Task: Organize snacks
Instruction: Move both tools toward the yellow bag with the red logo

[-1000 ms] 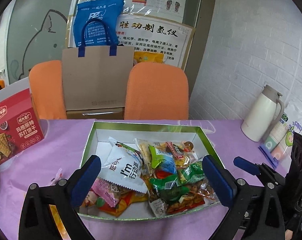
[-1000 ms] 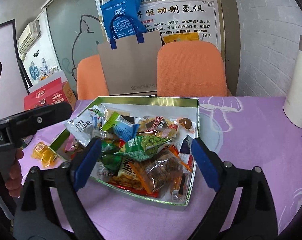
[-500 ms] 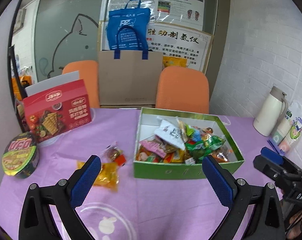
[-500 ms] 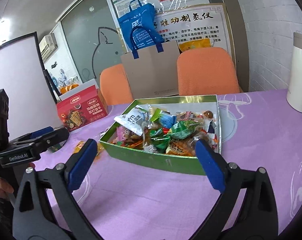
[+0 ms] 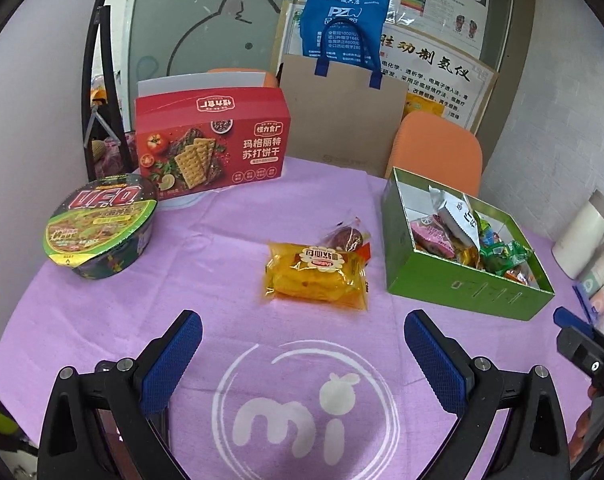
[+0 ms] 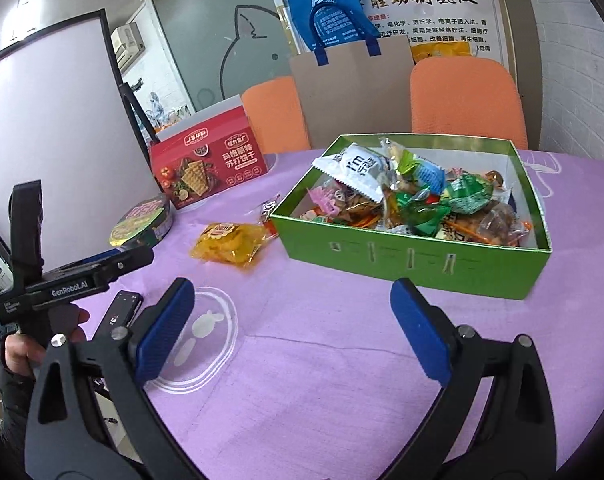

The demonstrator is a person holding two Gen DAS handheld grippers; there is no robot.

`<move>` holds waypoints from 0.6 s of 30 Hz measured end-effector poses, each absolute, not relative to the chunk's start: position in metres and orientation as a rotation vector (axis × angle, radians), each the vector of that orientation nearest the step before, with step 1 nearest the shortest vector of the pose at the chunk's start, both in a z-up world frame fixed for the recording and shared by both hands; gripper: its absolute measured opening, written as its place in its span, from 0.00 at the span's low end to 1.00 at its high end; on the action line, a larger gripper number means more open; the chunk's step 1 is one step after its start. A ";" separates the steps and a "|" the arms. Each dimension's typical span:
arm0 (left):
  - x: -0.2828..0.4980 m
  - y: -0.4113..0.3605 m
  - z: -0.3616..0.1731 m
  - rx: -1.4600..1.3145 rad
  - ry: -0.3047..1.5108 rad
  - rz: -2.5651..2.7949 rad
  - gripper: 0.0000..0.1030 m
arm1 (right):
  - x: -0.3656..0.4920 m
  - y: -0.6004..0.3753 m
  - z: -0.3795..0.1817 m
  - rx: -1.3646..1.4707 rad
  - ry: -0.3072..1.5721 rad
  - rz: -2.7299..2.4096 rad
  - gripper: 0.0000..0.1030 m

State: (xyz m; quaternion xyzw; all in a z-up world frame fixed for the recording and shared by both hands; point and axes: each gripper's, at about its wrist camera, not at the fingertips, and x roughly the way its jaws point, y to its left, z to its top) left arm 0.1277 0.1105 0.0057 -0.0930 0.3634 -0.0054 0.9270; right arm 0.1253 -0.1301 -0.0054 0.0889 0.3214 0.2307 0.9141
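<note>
A green box [image 5: 462,292] [image 6: 414,264] full of several wrapped snacks stands on the purple tablecloth. Left of it lie a yellow snack packet [image 5: 318,276] [image 6: 230,242] and a small dark red wrapped snack [image 5: 346,238]. My left gripper [image 5: 302,356] is open with nothing between its blue pads, held back over the near table, short of the yellow packet. My right gripper [image 6: 292,328] is open too and holds nothing, short of the box's front wall. The left gripper's body shows at the left of the right wrist view, held by a hand [image 6: 26,344].
A red cracker box [image 5: 212,144] [image 6: 208,162] and a noodle bowl [image 5: 98,224] [image 6: 142,224] stand at the far left. A white thermos [image 5: 584,236] and packets stand at the right edge. Orange chairs [image 6: 466,100] and a paper bag [image 5: 342,116] lie behind the table.
Both grippers have pulled back from above the box towards the near table edge. The left view has swung left, so the loose packets, cracker box and noodle bowl now show.
</note>
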 end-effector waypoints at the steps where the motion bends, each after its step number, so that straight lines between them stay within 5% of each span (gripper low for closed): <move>1: 0.130 0.113 0.007 -0.199 0.742 -0.017 1.00 | 0.127 -0.124 -0.008 0.179 0.671 0.481 0.95; 10: 0.188 0.129 0.005 -0.217 0.774 -0.038 0.99 | 0.144 -0.082 -0.032 0.155 0.752 0.520 0.95; 18: 0.229 0.131 -0.025 -0.212 0.872 -0.124 0.84 | 0.171 -0.059 -0.049 0.147 0.807 0.530 0.93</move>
